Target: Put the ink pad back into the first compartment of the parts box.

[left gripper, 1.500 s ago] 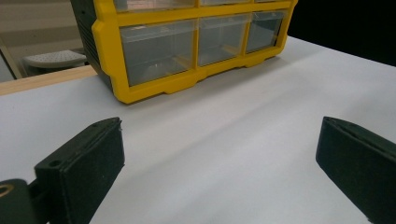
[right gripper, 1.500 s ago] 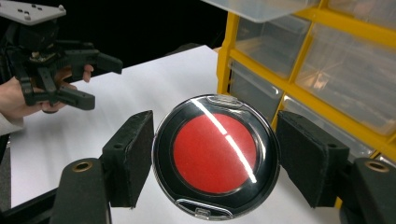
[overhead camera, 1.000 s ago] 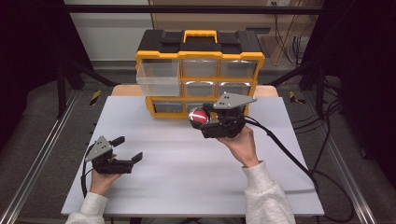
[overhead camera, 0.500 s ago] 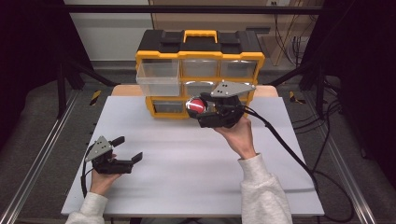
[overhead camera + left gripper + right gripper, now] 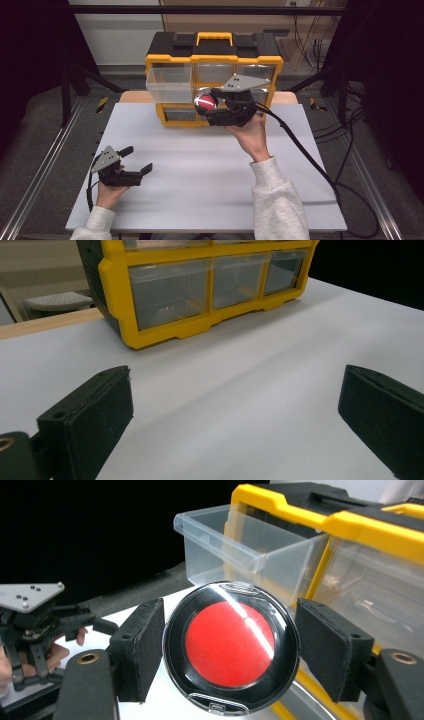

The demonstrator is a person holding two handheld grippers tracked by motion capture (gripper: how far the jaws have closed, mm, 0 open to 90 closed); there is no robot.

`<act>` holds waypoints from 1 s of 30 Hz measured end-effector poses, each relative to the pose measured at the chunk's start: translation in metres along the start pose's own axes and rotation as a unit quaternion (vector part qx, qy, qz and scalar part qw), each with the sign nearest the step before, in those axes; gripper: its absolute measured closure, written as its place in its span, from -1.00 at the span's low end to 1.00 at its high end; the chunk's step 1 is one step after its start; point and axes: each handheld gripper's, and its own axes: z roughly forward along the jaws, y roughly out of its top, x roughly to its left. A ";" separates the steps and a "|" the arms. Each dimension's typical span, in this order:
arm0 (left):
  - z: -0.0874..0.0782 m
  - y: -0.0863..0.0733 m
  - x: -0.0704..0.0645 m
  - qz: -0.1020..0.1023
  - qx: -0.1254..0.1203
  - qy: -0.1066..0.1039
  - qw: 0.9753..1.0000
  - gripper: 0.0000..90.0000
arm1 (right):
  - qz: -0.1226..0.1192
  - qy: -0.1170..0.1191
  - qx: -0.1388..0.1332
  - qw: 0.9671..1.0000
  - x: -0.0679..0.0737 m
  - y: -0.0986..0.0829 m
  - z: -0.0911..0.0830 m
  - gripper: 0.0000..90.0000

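Disc [image 5: 231, 649] clamped in right gripper [image 5: 212, 106] — left gripper [image 5: 136, 160] spread over white table [image 5: 210, 170].

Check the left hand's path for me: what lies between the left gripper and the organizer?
Nothing: bare white table lies between the left gripper and the yellow organizer, seen in the left gripper view.

Bright evenly lit table [image 5: 200, 165], dark surroundings, glare streak on red disc [image 5: 231, 643], soft focus

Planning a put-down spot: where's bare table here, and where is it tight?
Free: the white table between the left gripper and the right sleeve, and the strip right of that sleeve up to the black cable. Crowded: the far edge, where the yellow drawer organizer, its pulled-out clear drawer and the right gripper holding a round red-centred black case bunch together.
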 end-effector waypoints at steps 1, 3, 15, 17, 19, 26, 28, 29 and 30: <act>0.000 0.000 0.000 0.001 0.000 0.000 1.000 -0.98 | -0.002 -0.001 0.000 1.000 0.000 0.003 0.001 -0.33; 0.000 0.000 0.000 0.001 0.001 0.000 1.000 -0.98 | -0.003 -0.002 -0.002 1.000 0.000 0.006 0.002 -0.33; 0.000 0.000 0.000 0.001 0.001 0.000 1.000 -0.98 | -0.006 -0.008 -0.005 1.000 -0.001 0.026 0.013 -0.33; 0.000 0.000 0.000 0.002 0.002 -0.001 1.000 -0.98 | -0.008 -0.010 -0.006 1.000 -0.002 0.029 0.015 -0.33; 0.000 0.000 0.000 0.002 0.002 0.000 1.000 -0.98 | -0.003 -0.010 -0.010 1.000 -0.002 0.031 0.018 -0.33; 0.000 0.000 0.000 0.002 0.002 -0.001 1.000 -0.98 | -0.003 -0.013 -0.009 1.000 -0.005 0.038 0.027 -0.33; 0.000 0.000 0.000 0.002 0.002 -0.001 1.000 -0.98 | -0.001 -0.015 -0.011 1.000 -0.007 0.041 0.030 -0.33; 0.000 0.000 0.000 0.001 0.002 -0.001 1.000 -0.98 | 0.000 -0.015 -0.011 1.000 -0.007 0.041 0.030 -0.33; 0.000 0.000 0.000 0.002 0.002 -0.001 1.000 -0.98 | 0.001 -0.016 -0.012 1.000 -0.008 0.042 0.031 -0.33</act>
